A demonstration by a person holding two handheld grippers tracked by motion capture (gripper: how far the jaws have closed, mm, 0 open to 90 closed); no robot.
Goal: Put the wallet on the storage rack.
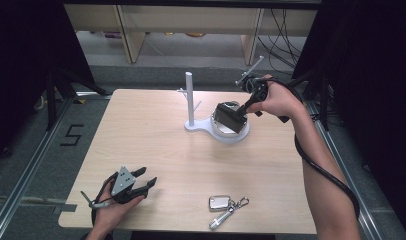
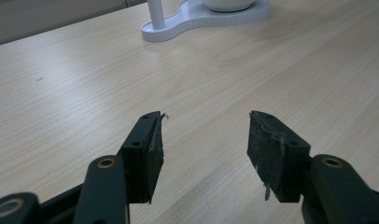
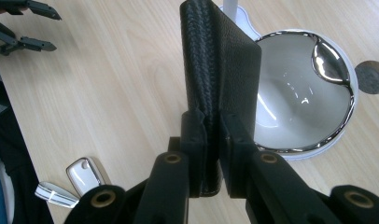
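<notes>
Wallet-work at a wooden counter [image 1: 156,145]: the right gripper [image 3: 213,140] has its jaws clamped on the lower edge of a black leather wallet [image 3: 220,65], held upright above the white bowl-shaped tray [image 3: 299,93] at the foot of a white stand [image 1: 190,97]. In the high view the wallet [image 1: 229,116] hangs just over the tray's near rim, not yet settled inside. The left gripper [image 1: 141,182] rests near the counter's front left corner, jaws apart and holding nothing, well away from the action. A key fob with keys [image 1: 223,205] lies near the front edge. Setting the wallet down cleanly likely calls for shifting it over the tray's centre, lowering until it bears on the dish, and releasing only then, so it neither tips off the rim nor nudges the stand.
</notes>
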